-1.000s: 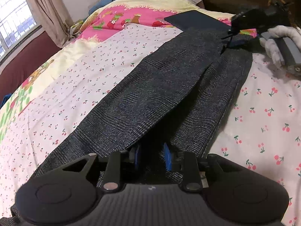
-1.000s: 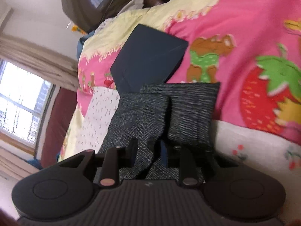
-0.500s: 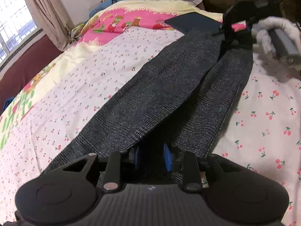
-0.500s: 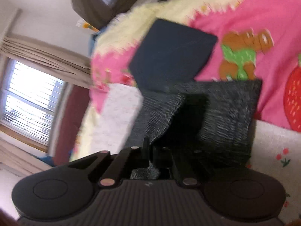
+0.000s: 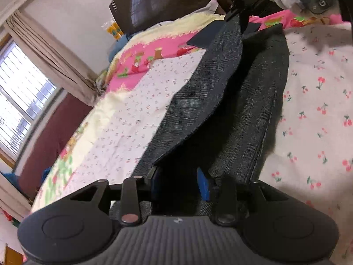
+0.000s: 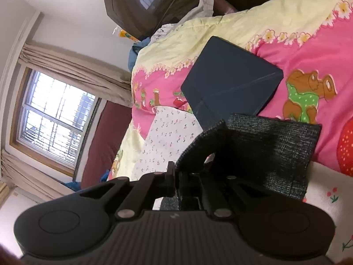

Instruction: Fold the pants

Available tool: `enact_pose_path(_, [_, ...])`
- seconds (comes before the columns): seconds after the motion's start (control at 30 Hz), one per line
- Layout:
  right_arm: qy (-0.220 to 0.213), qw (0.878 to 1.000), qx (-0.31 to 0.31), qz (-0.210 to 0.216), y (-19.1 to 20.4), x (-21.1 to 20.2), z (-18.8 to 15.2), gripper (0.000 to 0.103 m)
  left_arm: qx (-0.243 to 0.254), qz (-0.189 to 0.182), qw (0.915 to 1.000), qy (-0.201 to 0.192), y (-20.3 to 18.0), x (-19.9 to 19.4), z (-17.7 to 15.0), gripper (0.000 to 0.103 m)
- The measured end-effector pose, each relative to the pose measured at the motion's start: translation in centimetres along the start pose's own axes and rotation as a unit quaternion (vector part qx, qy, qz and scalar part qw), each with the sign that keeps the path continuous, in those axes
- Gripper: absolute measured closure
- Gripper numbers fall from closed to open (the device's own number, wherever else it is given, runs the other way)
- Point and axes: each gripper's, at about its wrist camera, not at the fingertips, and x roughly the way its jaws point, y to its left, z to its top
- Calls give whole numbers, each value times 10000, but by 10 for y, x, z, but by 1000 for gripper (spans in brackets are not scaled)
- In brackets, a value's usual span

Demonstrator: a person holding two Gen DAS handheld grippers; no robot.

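Note:
Dark grey checked pants lie lengthwise on the bed. One leg is lifted off the other. My left gripper is shut on the near end of the pants, its blue pads pressing the cloth. My right gripper is shut on the hem of the lifted leg; in the left wrist view the right gripper holds that hem up at the far end. The other leg's hem rests on the bed.
A folded dark blue garment lies on the pink quilt beyond the hems. The cherry-print sheet spreads to the right. A dark headboard stands at the far end, a curtained window to the left.
My right gripper closed on one leg's hem and raised it off the bed. My left gripper lifted and tilted with the near end of the pants, so the upper leg now hangs taut.

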Motion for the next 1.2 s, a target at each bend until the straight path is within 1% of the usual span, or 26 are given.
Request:
enact_pose_path(0.13, [30, 10000, 24, 32, -1, 0, 1, 98, -2, 326, 9994, 96, 0, 7, 1, 48])
enact_pose_path(0.17, [39, 10000, 12, 23, 0, -1, 1, 98, -17, 351, 9993, 130, 0, 6, 1, 48])
enact_pose_path(0.27, [92, 9999, -39, 7, 0, 1, 2, 98, -130, 175, 9997, 134, 4, -4, -1, 47])
enact_pose_path(0.33, [130, 9999, -59, 6, 0, 4, 2, 98, -118, 260, 9995, 152, 4, -12, -7, 41])
enact_pose_path(0.4, [135, 9999, -64, 2, 0, 6, 0, 98, -181, 321, 9992, 169, 4, -16, -11, 41])
enact_pose_path(0.5, [118, 9999, -31, -21, -2, 8, -1, 98, -262, 265, 9990, 263, 2, -9, -10, 40])
enact_pose_path(0.57, [123, 9999, 2, -29, -3, 8, 0, 98, -196, 157, 9994, 228, -7, -6, -11, 40])
enact_pose_path(0.6, [129, 9999, 3, -31, -4, 8, 0, 98, -105, 192, 9995, 230, -11, -3, -11, 40])
enact_pose_path(0.67, [134, 9999, -27, -51, -3, 8, 1, 98, 23, 407, 9988, 284, -17, 8, -12, 40])
enact_pose_path(0.73, [147, 9998, -73, -60, -2, 10, 1, 98, -108, 521, 9978, 390, -13, 21, -8, 40])
enact_pose_path(0.77, [152, 9998, -93, -99, -2, 12, 1, 98, -222, 530, 9973, 460, -8, 29, -6, 42])
enact_pose_path(0.8, [173, 9997, -108, -152, -2, 15, 2, 98, -366, 503, 9965, 551, -2, 37, -3, 53])
enact_pose_path(0.83, [217, 9995, -101, -211, -2, 20, 4, 98, -501, 452, 9956, 647, 4, 44, 0, 70])
enact_pose_path(0.9, [320, 9991, -78, -256, 0, 28, 10, 98, -822, 208, 9934, 774, 21, 53, 8, 76])
enact_pose_path(0.93, [329, 9992, -132, -187, 6, 28, 14, 98, -953, 173, 9925, 741, 31, 52, 13, 77])
enact_pose_path(1.0, [244, 9988, -415, 63, 25, 19, 18, 98, -1071, 262, 9921, 599, 47, 41, 21, 78])
enact_pose_path(1.03, [160, 9978, -618, 192, 36, 11, 19, 98, -1146, 308, 9917, 489, 55, 32, 26, 78])
enact_pose_path(1.1, [14, 9956, -794, 501, 50, -8, 21, 99, -1233, 371, 9914, 252, 67, 11, 31, 78])
enact_pose_path(1.13, [-72, 9945, -820, 650, 53, -20, 21, 99, -1232, 380, 9915, 155, 69, 1, 32, 78])
enact_pose_path(1.2, [-225, 9938, -819, 718, 49, -40, 17, 99, -1220, 349, 9919, -11, 65, -15, 29, 78])
